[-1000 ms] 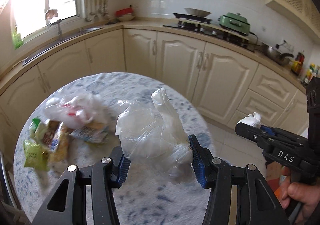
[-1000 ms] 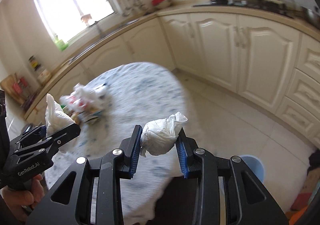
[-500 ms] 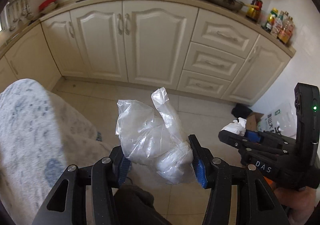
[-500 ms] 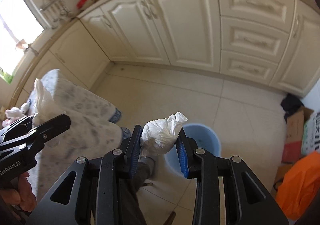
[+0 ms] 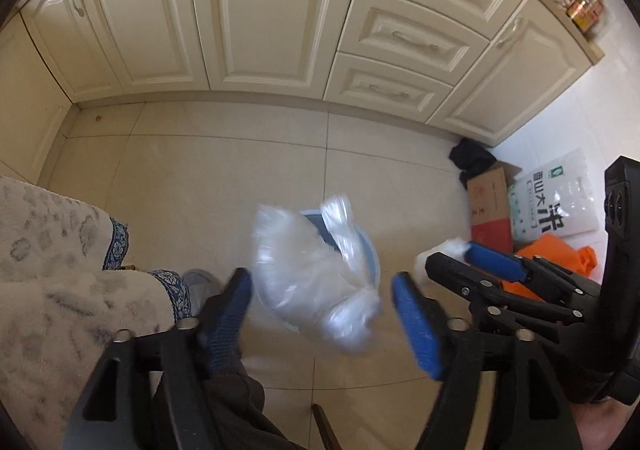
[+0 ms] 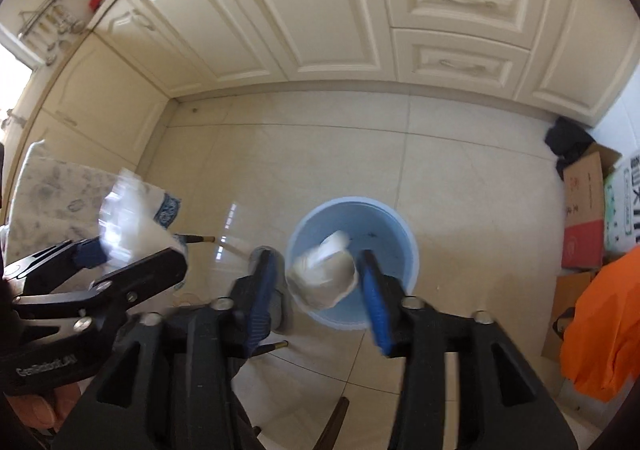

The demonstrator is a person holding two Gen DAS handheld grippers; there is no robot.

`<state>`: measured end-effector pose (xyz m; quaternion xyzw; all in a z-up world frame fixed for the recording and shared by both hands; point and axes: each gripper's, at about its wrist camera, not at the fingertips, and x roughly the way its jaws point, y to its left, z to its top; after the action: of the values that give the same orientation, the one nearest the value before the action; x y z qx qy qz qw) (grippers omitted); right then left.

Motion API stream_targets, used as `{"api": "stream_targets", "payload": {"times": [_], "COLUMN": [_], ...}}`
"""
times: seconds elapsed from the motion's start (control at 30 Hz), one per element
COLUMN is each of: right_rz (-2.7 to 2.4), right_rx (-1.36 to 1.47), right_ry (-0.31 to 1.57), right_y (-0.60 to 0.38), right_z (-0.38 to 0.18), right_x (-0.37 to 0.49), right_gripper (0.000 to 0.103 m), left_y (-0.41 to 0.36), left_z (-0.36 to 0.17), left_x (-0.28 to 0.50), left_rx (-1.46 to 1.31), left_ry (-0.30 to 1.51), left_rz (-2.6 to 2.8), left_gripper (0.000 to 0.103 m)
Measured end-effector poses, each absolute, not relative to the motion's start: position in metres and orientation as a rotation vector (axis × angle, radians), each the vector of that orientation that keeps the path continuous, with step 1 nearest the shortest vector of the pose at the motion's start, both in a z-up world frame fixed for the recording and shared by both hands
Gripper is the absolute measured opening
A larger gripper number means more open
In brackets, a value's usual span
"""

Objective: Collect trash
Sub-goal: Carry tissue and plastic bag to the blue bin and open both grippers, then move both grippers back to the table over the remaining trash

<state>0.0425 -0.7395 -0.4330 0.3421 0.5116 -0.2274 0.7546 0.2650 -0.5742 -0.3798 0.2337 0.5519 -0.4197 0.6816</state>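
Right wrist view: both grippers' jaws, pinching half a second ago, now opening, so right gripper [image 6: 316, 290] frees crumpled white wad [image 6: 324, 278] over round blue plastic bin [image 6: 396, 226]; left gripper [image 5: 322, 314] frees clear plastic bag [image 5: 312, 278] above it, both drops underway.

Two pieces of trash above a blue bin

A crumpled clear plastic bag [image 5: 316, 282], puffy and blurred, hangs loose in the air between spread blue pads, touching neither, its twisted end pointing up over the rim of the round light-blue bin [image 6: 394, 226] standing on the tiled floor. A small white wadded bag [image 6: 324, 278], knotted end uppermost, sits over the bin's open mouth at its near edge; the bin's inside looks otherwise bare.
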Motion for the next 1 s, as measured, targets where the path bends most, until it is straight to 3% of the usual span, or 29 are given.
{"api": "stream_targets", "payload": {"times": [0.13, 0.33, 0.4, 0.7, 1.0], "right_rz": [-0.517, -0.564, -0.586, -0.572, -0.439], "right_rx": [0.766, 0.778, 0.776, 0.748, 0.641], "right_ry": [1.110, 1.084, 1.076, 0.989, 0.874], "right_y": [-0.743, -0.742, -0.740, -0.723, -0.666], "right_z": [-0.435, -0.426, -0.420, -0.364, -0.285], "right_x": [0.033, 0.023, 0.021, 0.027, 0.066], "right_gripper": [0.065, 0.094, 0.103, 0.103, 0.103], "left_y": [-0.586, -0.592, -0.591, -0.564, -0.463], "left_z": [-0.376, -0.352, -0.337, -0.269, -0.199], "left_x": [0.280, 0.291, 0.295, 0.324, 0.336], "left_rx": [0.543, 0.548, 0.533, 0.413, 0.264], "left_ry": [1.202, 1.113, 1.064, 0.904, 0.766], "left_rz": [-0.908, -0.889, -0.886, -0.858, -0.753], "left_gripper": [0.091, 0.092, 0.098, 0.102, 0.102]}}
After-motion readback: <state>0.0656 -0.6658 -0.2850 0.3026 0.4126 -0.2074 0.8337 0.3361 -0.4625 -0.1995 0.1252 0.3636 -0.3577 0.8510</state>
